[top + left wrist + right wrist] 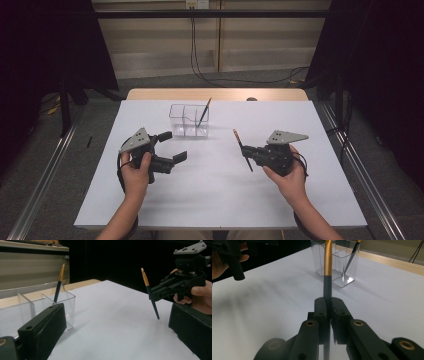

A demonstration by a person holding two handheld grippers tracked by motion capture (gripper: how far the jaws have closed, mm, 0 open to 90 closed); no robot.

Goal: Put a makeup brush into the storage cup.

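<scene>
Presently on the white surface (220, 185):

Item, right gripper (246, 150): held at the right of the surface, level, fingers pointing left. Fingers closed tight on a pencil (242, 148), pads (322, 312) pressing it from both sides partway along the dark shaft.

Item, that pencil: dark barrel with a gold upper section and a pale tip. Lifted clear of the surface. Long axis steep but tilted; in the high view it runs from the gold end at far left to the dark end at near right. In the left gripper view the gold end points up and leans left, the dark end hangs down toward the surface without touching it.

Item, left gripper (172, 146): held at the left of the surface, fingers aimed right and spread wide, nothing between them. One finger (42, 327) sits just beside the container.

Item, clear container (189, 120): divided into compartments, standing upright at the far centre of the surface, well apart from the held pencil.

Item, second pencil (203, 113): same colours, standing in the right compartment, dark end down, gold end up and leaning over the far right rim.
</scene>
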